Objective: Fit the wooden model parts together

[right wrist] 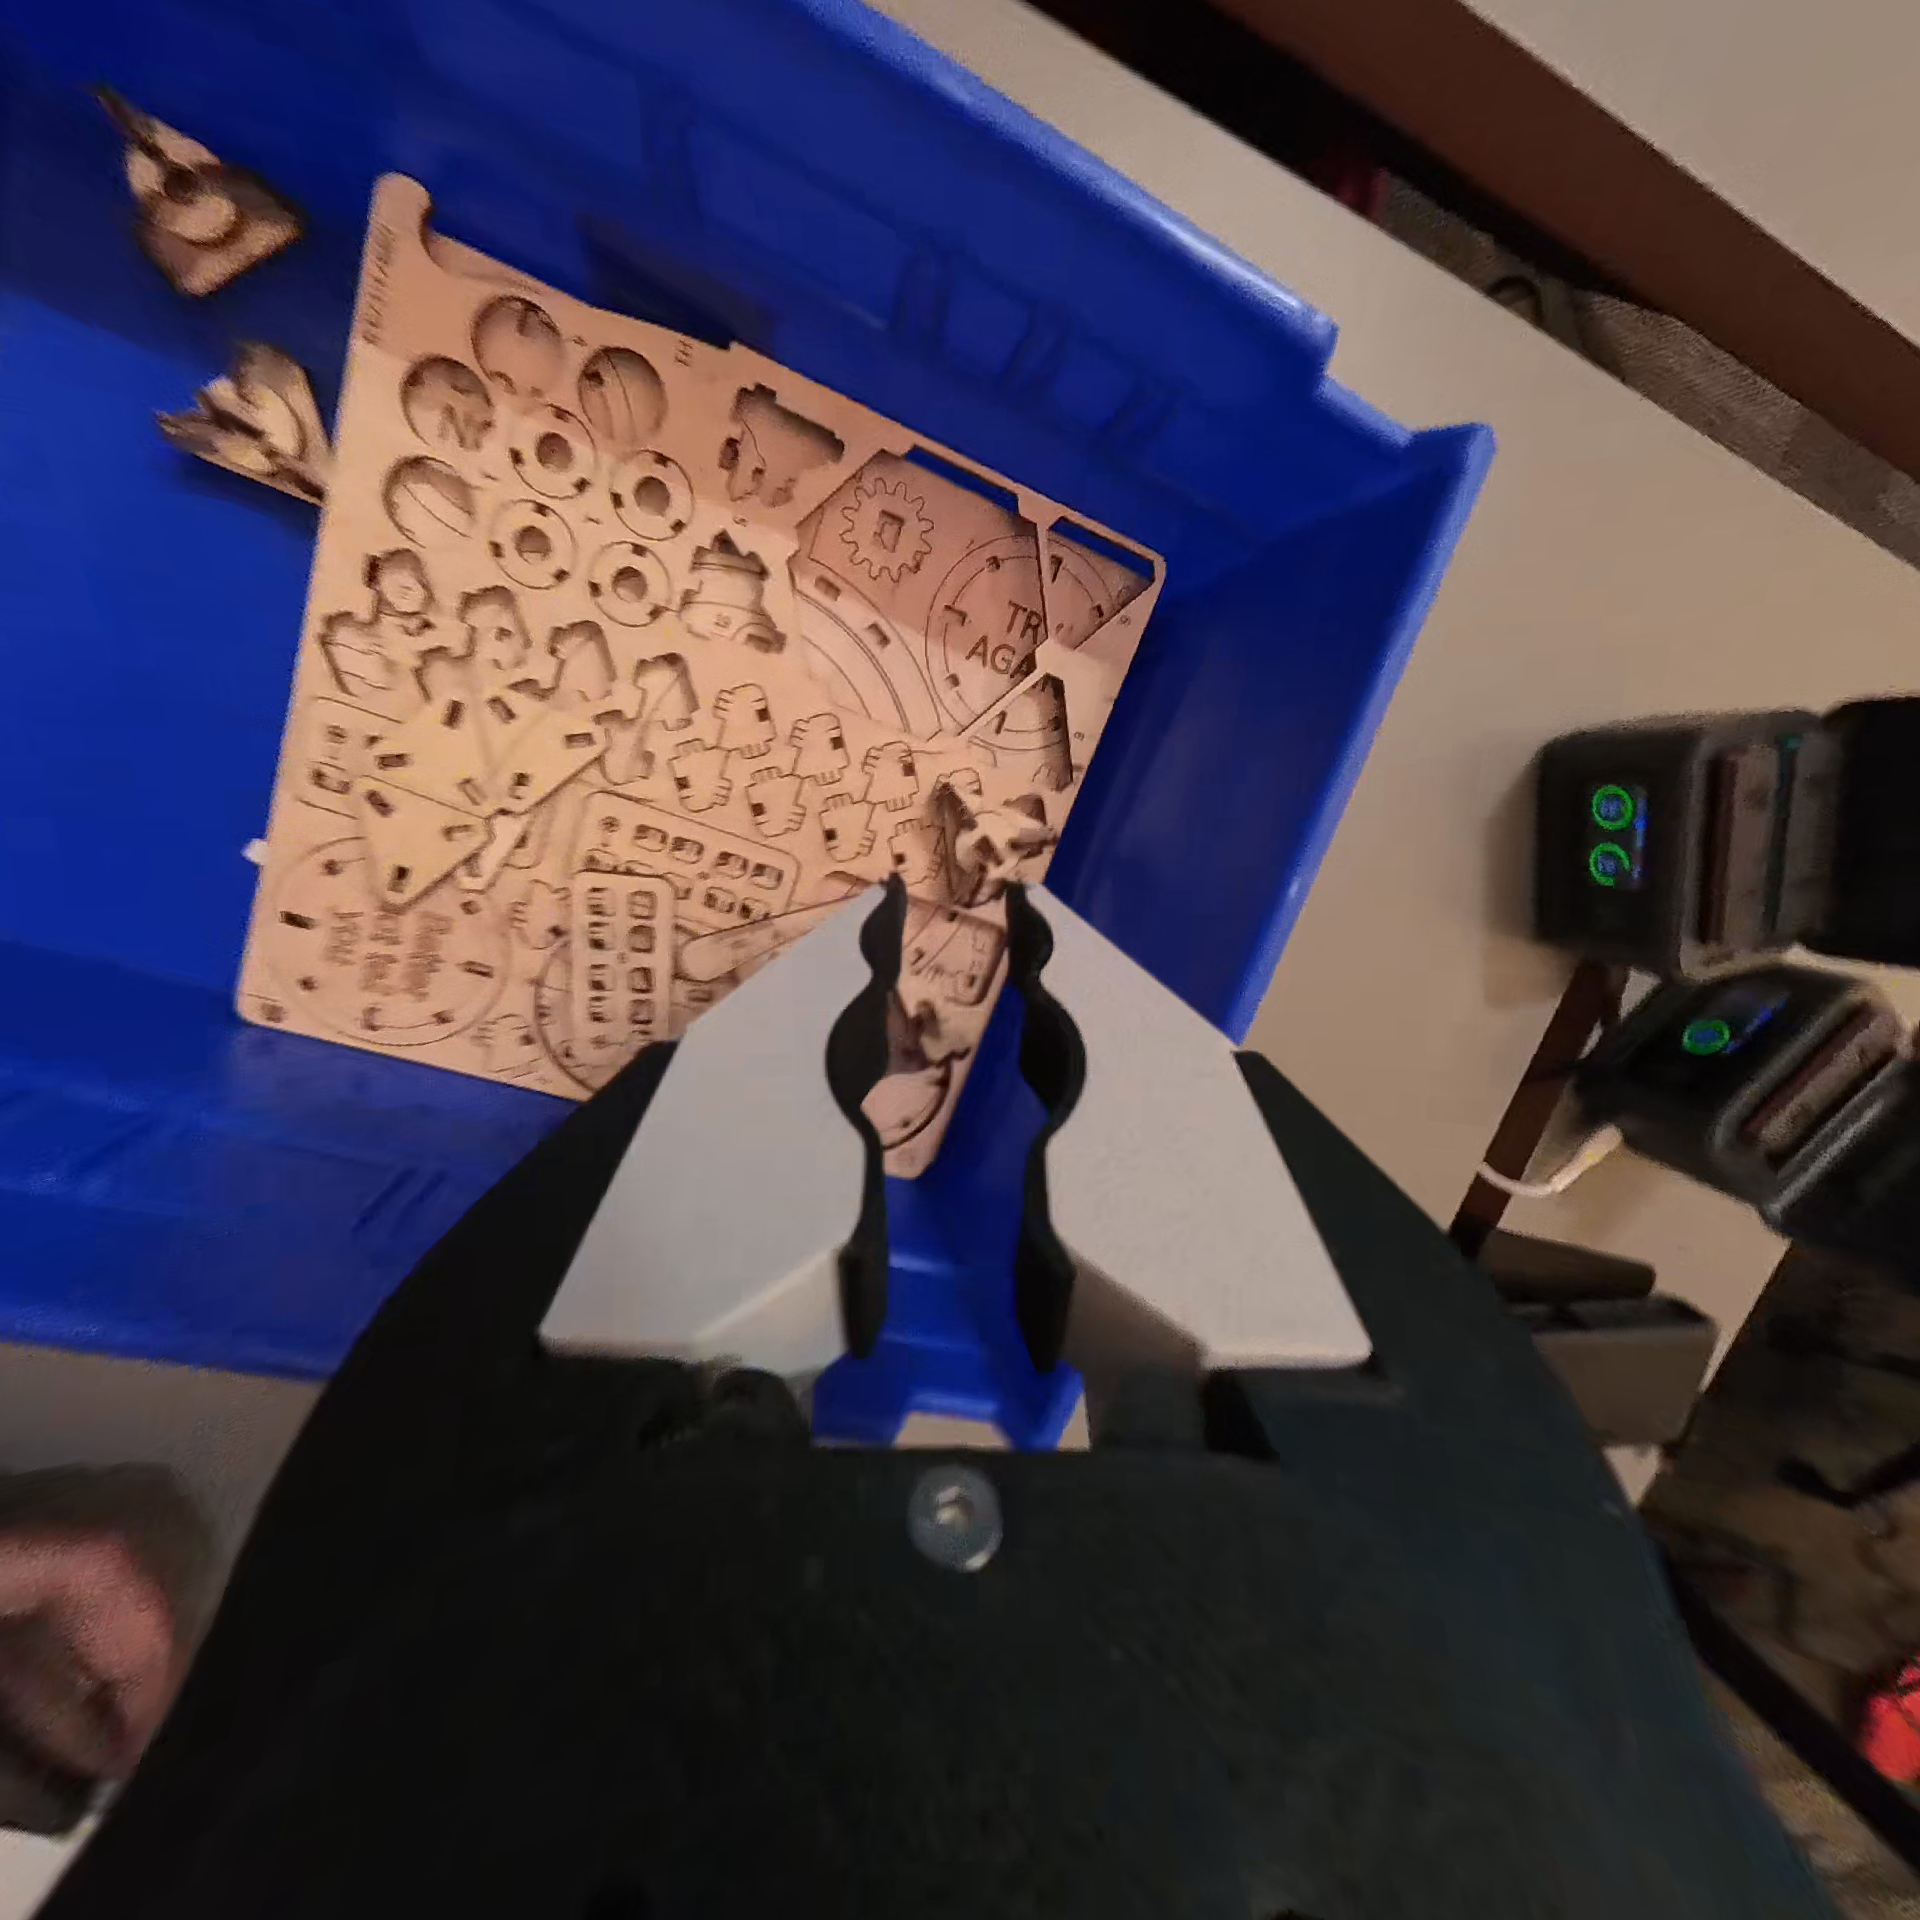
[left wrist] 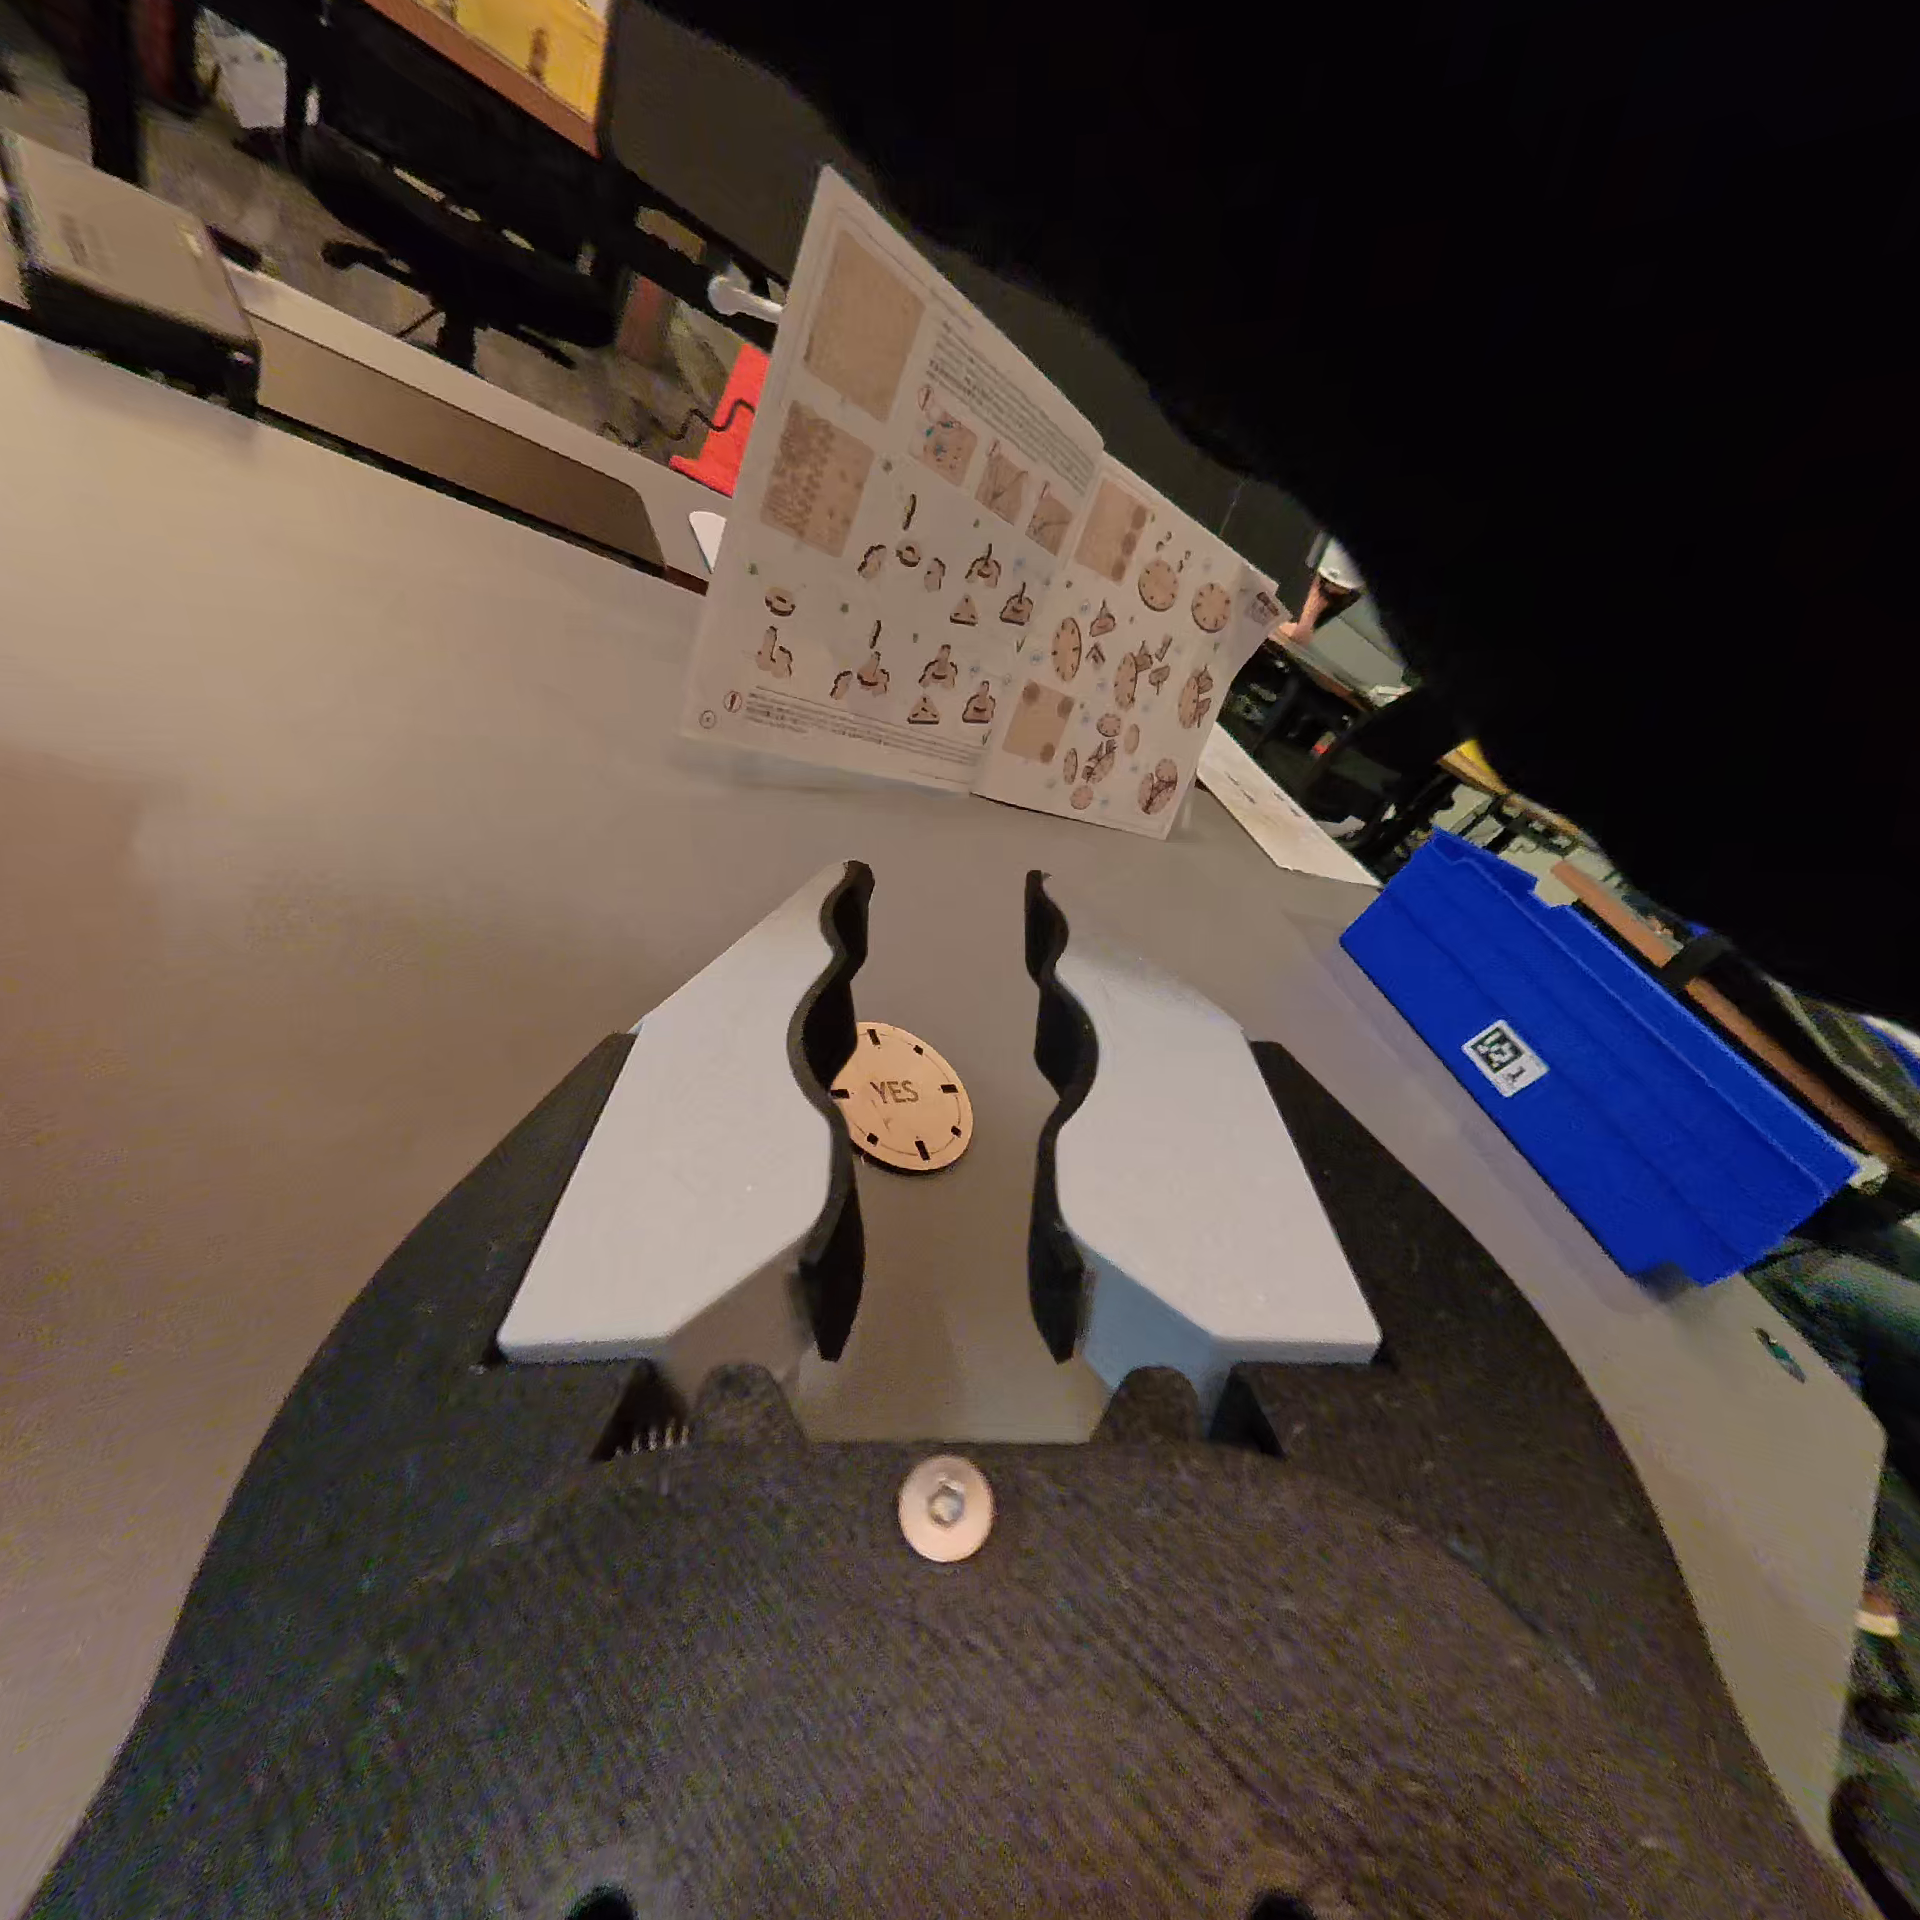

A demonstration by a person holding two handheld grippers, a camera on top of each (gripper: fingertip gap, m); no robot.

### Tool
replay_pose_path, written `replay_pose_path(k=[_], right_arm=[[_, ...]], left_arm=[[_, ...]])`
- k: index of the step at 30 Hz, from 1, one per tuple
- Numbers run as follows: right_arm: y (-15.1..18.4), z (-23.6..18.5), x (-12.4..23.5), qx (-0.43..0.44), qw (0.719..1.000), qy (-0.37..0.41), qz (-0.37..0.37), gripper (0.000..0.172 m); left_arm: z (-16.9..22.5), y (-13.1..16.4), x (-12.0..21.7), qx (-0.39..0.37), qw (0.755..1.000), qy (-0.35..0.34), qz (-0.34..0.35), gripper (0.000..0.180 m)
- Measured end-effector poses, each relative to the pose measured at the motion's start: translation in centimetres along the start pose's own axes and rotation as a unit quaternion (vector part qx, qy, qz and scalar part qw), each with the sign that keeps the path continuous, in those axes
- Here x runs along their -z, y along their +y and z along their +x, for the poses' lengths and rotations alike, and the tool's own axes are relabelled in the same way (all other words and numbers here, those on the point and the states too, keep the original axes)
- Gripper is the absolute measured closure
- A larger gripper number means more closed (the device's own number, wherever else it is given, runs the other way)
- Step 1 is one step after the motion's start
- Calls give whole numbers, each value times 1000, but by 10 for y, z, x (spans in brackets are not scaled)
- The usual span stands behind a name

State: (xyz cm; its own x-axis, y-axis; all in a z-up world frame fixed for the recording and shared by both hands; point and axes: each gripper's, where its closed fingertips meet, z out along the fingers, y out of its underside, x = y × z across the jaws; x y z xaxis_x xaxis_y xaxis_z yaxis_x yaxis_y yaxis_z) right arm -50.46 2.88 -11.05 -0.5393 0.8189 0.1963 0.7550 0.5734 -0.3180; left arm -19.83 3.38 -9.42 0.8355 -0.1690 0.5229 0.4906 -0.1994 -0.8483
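Observation:
In the left wrist view my left gripper is open, low over the grey table. A round wooden disc with notches lies flat on the table between the fingers, close to the left pad and clear of the right pad. In the right wrist view my right gripper is over a blue bin that holds a laser-cut wooden sheet. Its jaws stand narrow. A small wooden piece sits just at the fingertips, with a gap showing on the left side.
A folded instruction sheet stands on the table ahead, and the blue bin is to the right. Two loose wooden pieces lie in the bin's far left. Dark devices with green lights are at the right. A hand is at the lower left. Spacing between my two grippers at the tips: around 30 cm.

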Motion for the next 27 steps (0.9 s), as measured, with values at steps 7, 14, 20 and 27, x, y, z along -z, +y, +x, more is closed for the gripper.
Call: replay_pose_path(k=[7,14,20,27], right_arm=[[11,10,-32,87,995,-28,-34,167],[12,6,-46,99,992,-45,-65,164],[9,3,-43,100,992,-31,-68,170],[-9,-5,44,42,997,14,67,170]], left_arm=[[5,1,-2,55,998,32,0,151],[2,-4,1,57,998,24,15,152],[3,-4,0,51,998,23,15,152],[-1,-7,2,58,998,17,23,152]])
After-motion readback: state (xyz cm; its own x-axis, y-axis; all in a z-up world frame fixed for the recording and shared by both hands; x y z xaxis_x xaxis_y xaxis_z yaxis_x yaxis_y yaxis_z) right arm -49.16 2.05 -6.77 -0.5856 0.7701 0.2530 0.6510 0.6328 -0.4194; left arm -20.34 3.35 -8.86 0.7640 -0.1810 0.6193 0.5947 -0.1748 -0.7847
